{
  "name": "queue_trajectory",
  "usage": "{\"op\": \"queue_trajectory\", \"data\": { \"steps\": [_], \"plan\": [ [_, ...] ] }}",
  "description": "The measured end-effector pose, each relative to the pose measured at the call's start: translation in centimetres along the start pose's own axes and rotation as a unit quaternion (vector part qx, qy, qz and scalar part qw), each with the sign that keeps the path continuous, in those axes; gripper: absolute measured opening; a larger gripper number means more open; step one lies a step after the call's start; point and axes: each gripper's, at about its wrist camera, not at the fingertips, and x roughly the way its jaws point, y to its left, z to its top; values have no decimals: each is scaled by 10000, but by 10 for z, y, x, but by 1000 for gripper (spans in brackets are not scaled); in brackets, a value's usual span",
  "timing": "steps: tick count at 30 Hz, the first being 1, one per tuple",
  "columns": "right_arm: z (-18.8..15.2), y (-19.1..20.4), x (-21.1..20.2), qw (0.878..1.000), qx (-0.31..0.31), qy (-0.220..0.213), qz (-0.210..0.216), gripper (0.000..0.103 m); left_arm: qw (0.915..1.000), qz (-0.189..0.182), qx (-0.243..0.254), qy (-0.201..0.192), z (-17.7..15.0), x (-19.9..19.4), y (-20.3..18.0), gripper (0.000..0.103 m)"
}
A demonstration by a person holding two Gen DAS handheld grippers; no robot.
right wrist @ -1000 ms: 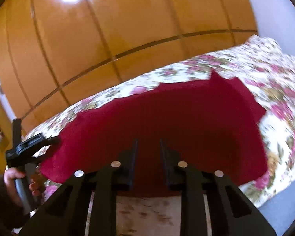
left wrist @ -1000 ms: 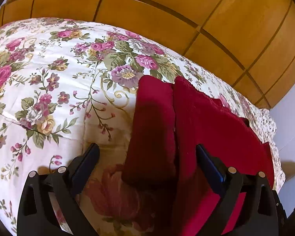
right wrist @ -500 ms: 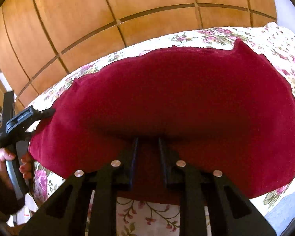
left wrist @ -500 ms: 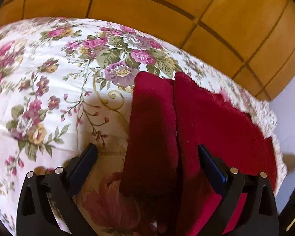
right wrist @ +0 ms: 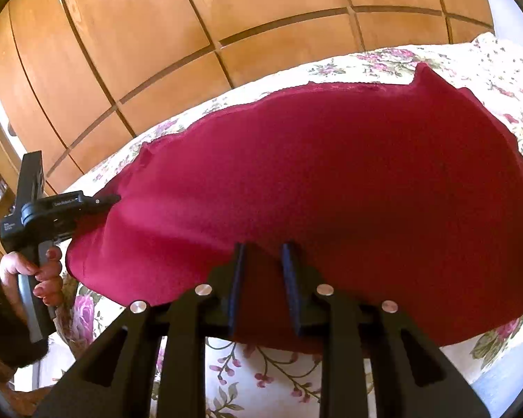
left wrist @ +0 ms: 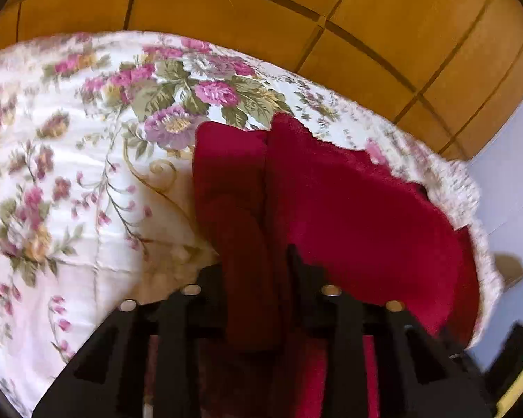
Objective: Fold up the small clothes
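The red garment (right wrist: 331, 188) lies spread on the floral bedspread (left wrist: 69, 174) before wooden wardrobe doors (right wrist: 157, 35); the left gripper (left wrist: 256, 271) pinches a folded red strip, its fingertips buried in cloth; the right gripper (right wrist: 263, 261) grips the near hem, where dark fabric hides the contact.

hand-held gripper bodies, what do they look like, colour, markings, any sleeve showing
Both are matte black plastic with two flat fingers on triangular cut-out arms and silver round pins. The right hand-held gripper has dark blue pads. Seen from the right wrist, the left hand-held gripper has a pistol-style handle and small white lettering, too small to read. The left hand is bare, with a dark fuzzy sleeve.
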Motion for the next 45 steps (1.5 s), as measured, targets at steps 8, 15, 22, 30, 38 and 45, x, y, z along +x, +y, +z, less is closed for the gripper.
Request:
{"op": "queue_trajectory", "data": {
  "steps": [8,15,22,30,38,45],
  "plan": [
    [2,-4,1,9998,182,33,104,24,9990,-312,26,-324,11,-35,-28,17],
    [13,-8,-22,9970,569,-264,445,50,9914,-919,565,-741,20,-75,-83,16],
    [18,-24,-14,9986,512,145,39,49,9832,-1347,975,-752,19,-86,-137,16],
    [31,-43,-42,9913,1116,-280,636,53,9750,-1664,1392,-476,8,-70,-201,15],
    [17,-77,-48,9798,1900,-200,593,52,9656,-1757,1919,60,-24,-18,-268,15],
    [16,-94,-54,9772,2004,-210,661,52,9448,-2626,1766,851,-48,-4,-278,42]
  ]
}}
